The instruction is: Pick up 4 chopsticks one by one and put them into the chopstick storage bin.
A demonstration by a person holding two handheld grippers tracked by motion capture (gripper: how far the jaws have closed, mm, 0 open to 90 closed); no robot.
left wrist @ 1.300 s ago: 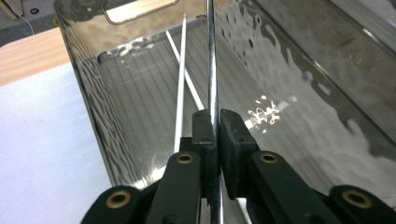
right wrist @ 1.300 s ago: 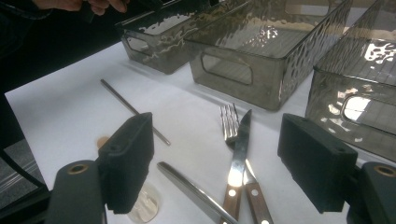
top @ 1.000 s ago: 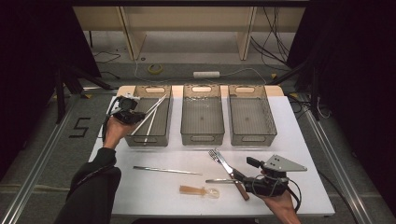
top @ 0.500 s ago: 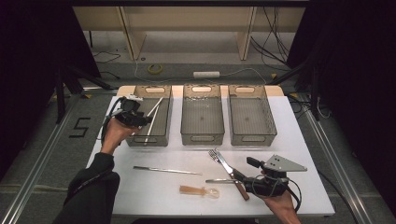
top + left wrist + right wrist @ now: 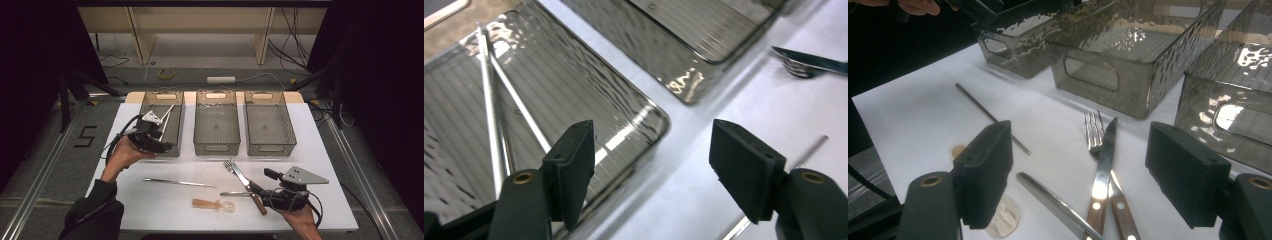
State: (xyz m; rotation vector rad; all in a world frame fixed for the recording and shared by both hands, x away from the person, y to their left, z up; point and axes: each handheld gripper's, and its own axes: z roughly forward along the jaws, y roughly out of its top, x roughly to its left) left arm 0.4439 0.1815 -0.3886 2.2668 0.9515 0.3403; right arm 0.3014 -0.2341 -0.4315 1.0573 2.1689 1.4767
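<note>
The chopsticks (image 5: 165, 120) are thin, pale metal rods, lying crossed in the left bin (image 5: 162, 122); in the left gripper view they (image 5: 491, 120) run lengthwise along its ribbed floor, one leaning up toward the far rim; the bin is smoky grey, see-through plastic with a rippled wall and a cut-out handle at the end. The left gripper (image 5: 159, 145) hangs over the near end of that bin, its jaws having just been opening and now standing wide with nothing between them (image 5: 651, 170). Two more bins of the same kind stand beside it, the middle bin (image 5: 216, 125) and the right bin (image 5: 269, 125). On the white surface (image 5: 150, 200) nearer the person lie a single long metal rod (image 5: 178, 182), a fork (image 5: 231, 166) and a knife (image 5: 246, 182) with riveted wooden handles, crossing each other, a steel handle (image 5: 235, 194) just beside them, and a clear plastic spoon (image 5: 213, 204). The right gripper (image 5: 260, 190) rests low at the knife's handle, jaws wide and bare (image 5: 1078, 175). On the floor to the left a white figure "5" (image 5: 86, 136) can be read.
</note>
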